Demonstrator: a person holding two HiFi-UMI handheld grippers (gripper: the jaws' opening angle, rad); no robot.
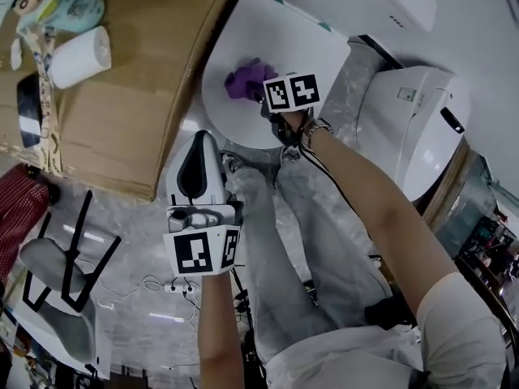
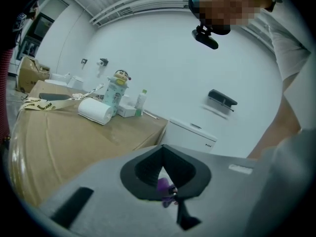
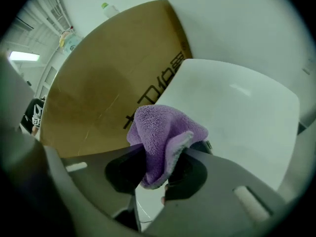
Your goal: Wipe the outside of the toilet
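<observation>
cardboard box (image 1: 122, 112): ten o'clock, just beside the toilet, clear of the wiping.
toilet (image 1: 284, 31): twelve o'clock, lid down, so its top is open to a wipe.
left gripper (image 2: 170, 194): seven o'clock of the lid, jaws pressed together on nothing, parked low, i reckon to leave room.
right gripper (image 3: 158, 169): clamped on the purple cloth (image 1: 246, 79), reaching over the lid.
purple cloth: bunched thick at the lid's nine o'clock side, whether touching i can't tell.

The right arm (image 1: 369, 205) stretches forward, and the right tool (image 1: 261, 96) has its jaws clamped on a purple cloth (image 1: 246, 79) over the toilet (image 1: 300, 43). The left tool (image 1: 198, 140), jaws together with nothing between them, is held short of the toilet, pointing toward it.
</observation>
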